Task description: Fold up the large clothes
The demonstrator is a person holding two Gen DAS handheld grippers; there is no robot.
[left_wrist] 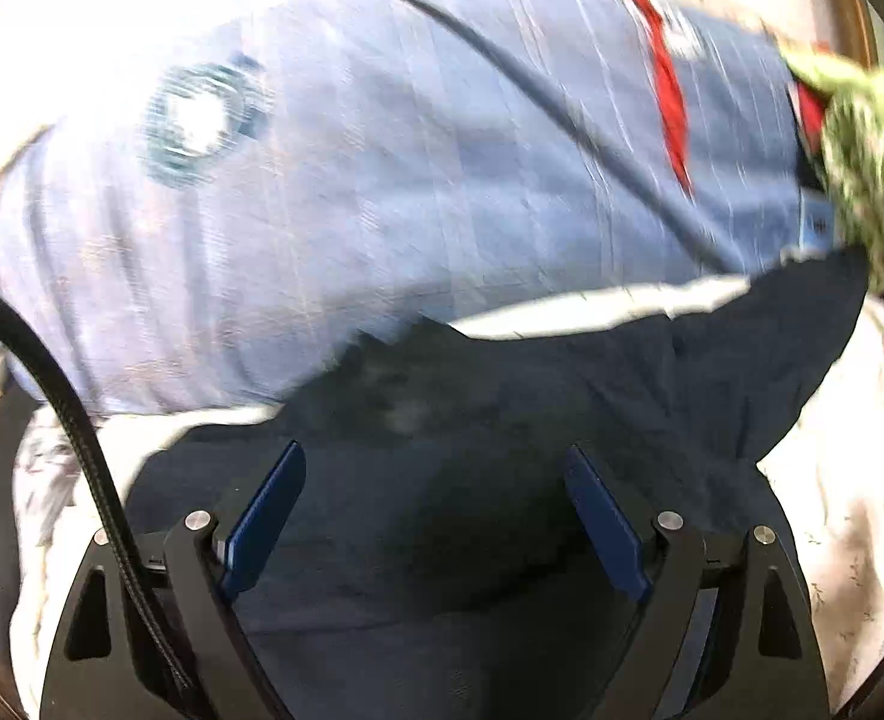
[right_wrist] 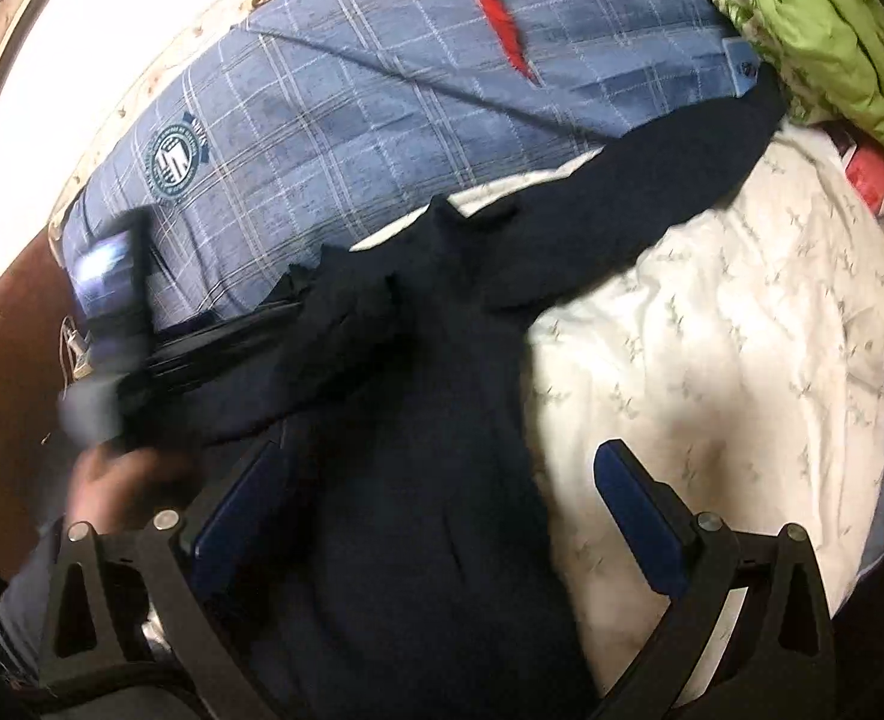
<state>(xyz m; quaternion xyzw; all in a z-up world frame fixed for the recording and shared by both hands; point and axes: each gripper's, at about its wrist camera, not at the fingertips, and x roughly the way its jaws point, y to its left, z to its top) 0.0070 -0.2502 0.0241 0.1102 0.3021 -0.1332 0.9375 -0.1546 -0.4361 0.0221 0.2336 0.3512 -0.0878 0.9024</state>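
Observation:
A dark navy garment [right_wrist: 429, 480] lies on a white patterned sheet [right_wrist: 712, 330], one long part stretching toward the upper right. It also fills the lower left wrist view [left_wrist: 472, 480]. My left gripper [left_wrist: 435, 462] is open just above the navy cloth, holding nothing. My right gripper [right_wrist: 442, 456] is open, its fingers astride the garment's right edge. The left gripper shows blurred in the right wrist view [right_wrist: 213, 342], at the garment's left side.
A blue checked cloth [right_wrist: 381, 90] with a round badge [right_wrist: 174, 162] and a red strip [right_wrist: 496, 6] lies behind the garment. Green bedding [right_wrist: 814, 30] is piled at the upper right. A black cable [left_wrist: 81, 438] hangs at left.

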